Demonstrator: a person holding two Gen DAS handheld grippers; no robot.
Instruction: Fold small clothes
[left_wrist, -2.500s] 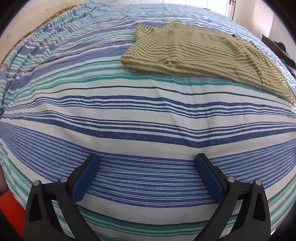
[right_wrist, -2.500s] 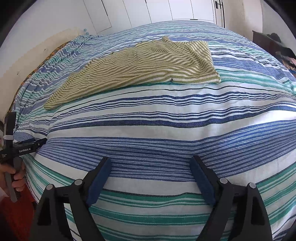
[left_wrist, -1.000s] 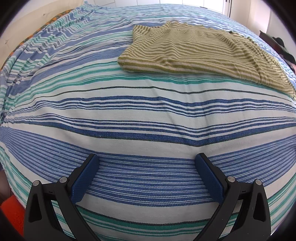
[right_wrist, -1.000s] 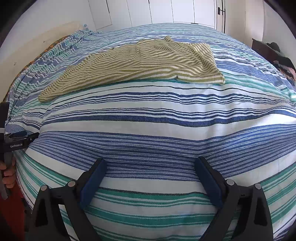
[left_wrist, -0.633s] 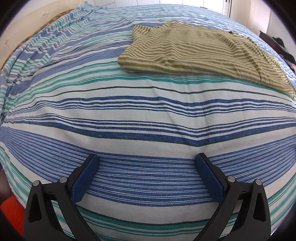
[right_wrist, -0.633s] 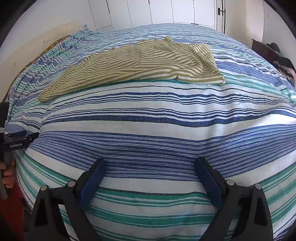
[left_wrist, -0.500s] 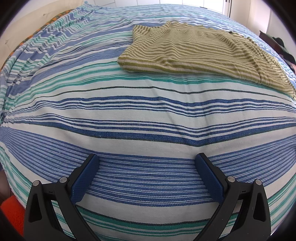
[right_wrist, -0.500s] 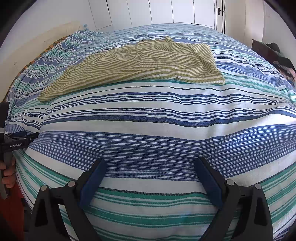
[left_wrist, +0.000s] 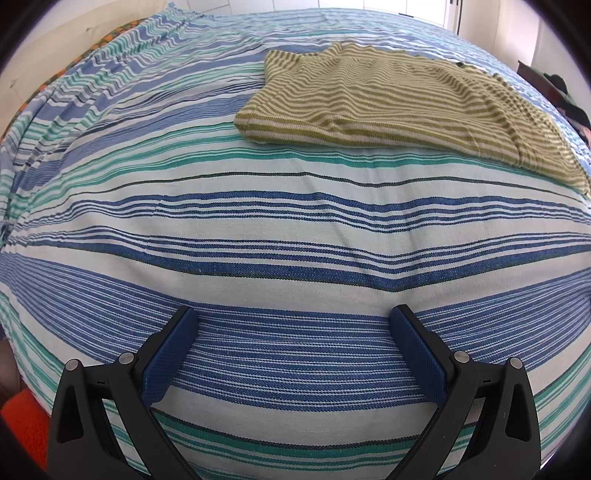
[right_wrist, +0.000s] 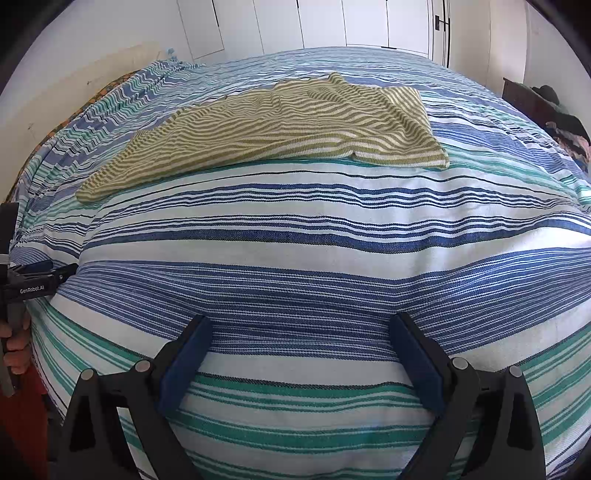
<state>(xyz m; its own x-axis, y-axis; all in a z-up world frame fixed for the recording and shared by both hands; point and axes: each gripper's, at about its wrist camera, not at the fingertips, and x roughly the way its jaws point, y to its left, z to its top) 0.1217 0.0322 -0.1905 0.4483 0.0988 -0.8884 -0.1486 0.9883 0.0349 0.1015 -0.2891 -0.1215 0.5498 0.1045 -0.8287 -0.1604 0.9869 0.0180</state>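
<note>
Nothing has shifted since half a second ago; both grippers hover as before over the near edge of the striped bedspread (left_wrist: 295, 206). Left gripper (left_wrist: 293, 314) and right gripper (right_wrist: 301, 323) hold their jaws spread wide, grasping nothing. Farther off, at 12 to 1 o'clock, the olive-striped garment (left_wrist: 388, 99) lies folded flat.

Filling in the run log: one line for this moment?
left gripper open | right gripper open | striped garment flat on bed, untouched
</note>
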